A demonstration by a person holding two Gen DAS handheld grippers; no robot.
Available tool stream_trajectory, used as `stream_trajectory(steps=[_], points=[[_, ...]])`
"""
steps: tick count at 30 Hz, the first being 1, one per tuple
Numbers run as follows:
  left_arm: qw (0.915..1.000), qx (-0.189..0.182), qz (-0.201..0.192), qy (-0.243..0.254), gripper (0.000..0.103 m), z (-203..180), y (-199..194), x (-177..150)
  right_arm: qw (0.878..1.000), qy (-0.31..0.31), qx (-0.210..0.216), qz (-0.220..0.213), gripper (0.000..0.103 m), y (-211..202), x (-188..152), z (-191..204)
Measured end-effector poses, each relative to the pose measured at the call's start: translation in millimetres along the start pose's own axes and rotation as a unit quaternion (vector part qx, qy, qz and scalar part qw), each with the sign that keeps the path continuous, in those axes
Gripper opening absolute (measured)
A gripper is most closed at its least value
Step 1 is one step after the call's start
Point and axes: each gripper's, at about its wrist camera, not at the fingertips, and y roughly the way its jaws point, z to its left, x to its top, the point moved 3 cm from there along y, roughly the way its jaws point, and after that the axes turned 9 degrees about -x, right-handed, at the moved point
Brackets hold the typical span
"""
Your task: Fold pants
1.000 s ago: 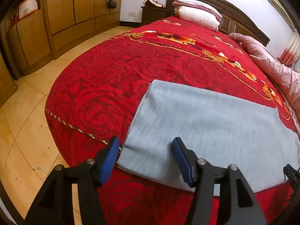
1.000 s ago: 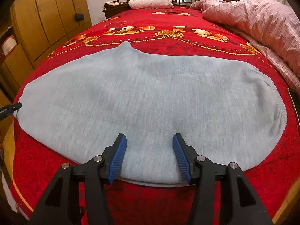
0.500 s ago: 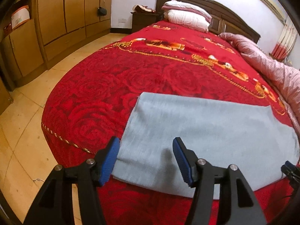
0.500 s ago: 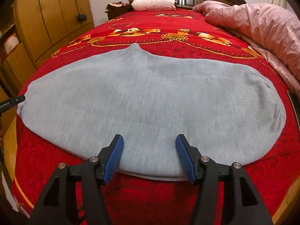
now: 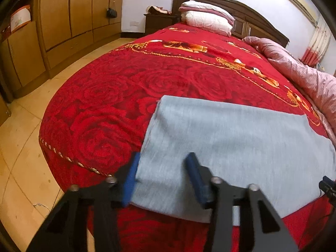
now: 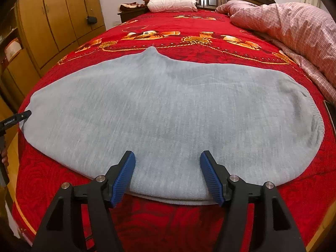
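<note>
Both grippers are drawing back slightly from the grey pants (image 6: 168,113), jaws spread wide and gripping nothing.

Folded pants are lying flat at the red bedspread's (image 5: 117,96) near edge, long axis running left to right, waistband at right frame. Left gripper (image 5: 162,176) is blurring over the leg-end corner; right gripper (image 6: 168,175) is straddling the near fold, its underlayer barely showing. Bare bedspread is lying open beyond.

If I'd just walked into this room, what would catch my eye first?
Probably the bright red rose-patterned bedspread covering the whole bed, with grey pants spread flat across its near end. Next, the two open blue-tipped tools poised at the pants' near edge: the left gripper and the right gripper.
</note>
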Motion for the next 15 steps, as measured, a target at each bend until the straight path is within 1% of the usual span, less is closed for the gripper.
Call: stream_trajectory(steps=[5,7,11,15], points=[[0.9998,-0.006,-0.006,-0.015,0.023,2,-2,-1,1.000,0.006,-0.002,0.011,0.066,-2,1,1],[0.9997,-0.014,-0.009,-0.019,0.012,1,-3,0,1.000,0.008,-0.001,0.017,0.066,-5,2,2],[0.9995,-0.019,-0.018,-0.020,0.009,-3,-10,2,0.999,0.017,0.014,0.022,0.066,-12,3,4],[0.9984,-0.031,-0.043,-0.020,0.009,-11,-32,9,0.999,0.020,0.016,0.020,0.066,-20,2,5]])
